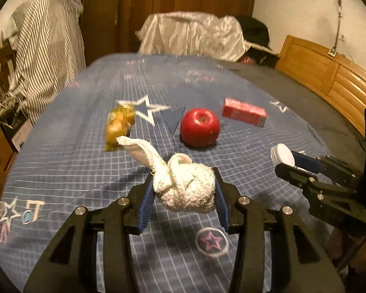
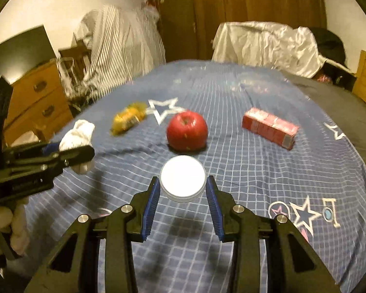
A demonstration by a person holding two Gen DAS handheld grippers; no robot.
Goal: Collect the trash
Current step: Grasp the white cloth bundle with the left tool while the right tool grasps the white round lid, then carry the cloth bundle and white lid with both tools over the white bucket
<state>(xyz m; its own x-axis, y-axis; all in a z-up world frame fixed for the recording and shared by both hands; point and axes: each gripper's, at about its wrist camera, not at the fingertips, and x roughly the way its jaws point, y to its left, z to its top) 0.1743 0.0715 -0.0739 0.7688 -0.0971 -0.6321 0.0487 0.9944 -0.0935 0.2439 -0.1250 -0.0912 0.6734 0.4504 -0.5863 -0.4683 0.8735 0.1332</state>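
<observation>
My left gripper (image 1: 184, 183) is shut on a crumpled white paper towel (image 1: 185, 190) and holds it above the blue bedspread (image 1: 85, 171). It also shows in the right wrist view (image 2: 78, 133). My right gripper (image 2: 183, 185) is shut on a round white lid (image 2: 183, 178), lifted above the bed; the lid shows in the left wrist view (image 1: 283, 157) too. On the bed lie a yellow wrapper (image 1: 119, 127), a red apple (image 1: 199, 127) and a pink carton (image 1: 244, 114).
A white satin-covered heap (image 1: 192, 34) and a black cap (image 1: 255, 33) sit at the bed's far end. Striped fabric (image 1: 44, 48) hangs at the left. A wooden dresser (image 2: 34, 97) stands left, a wooden headboard (image 1: 329, 73) right.
</observation>
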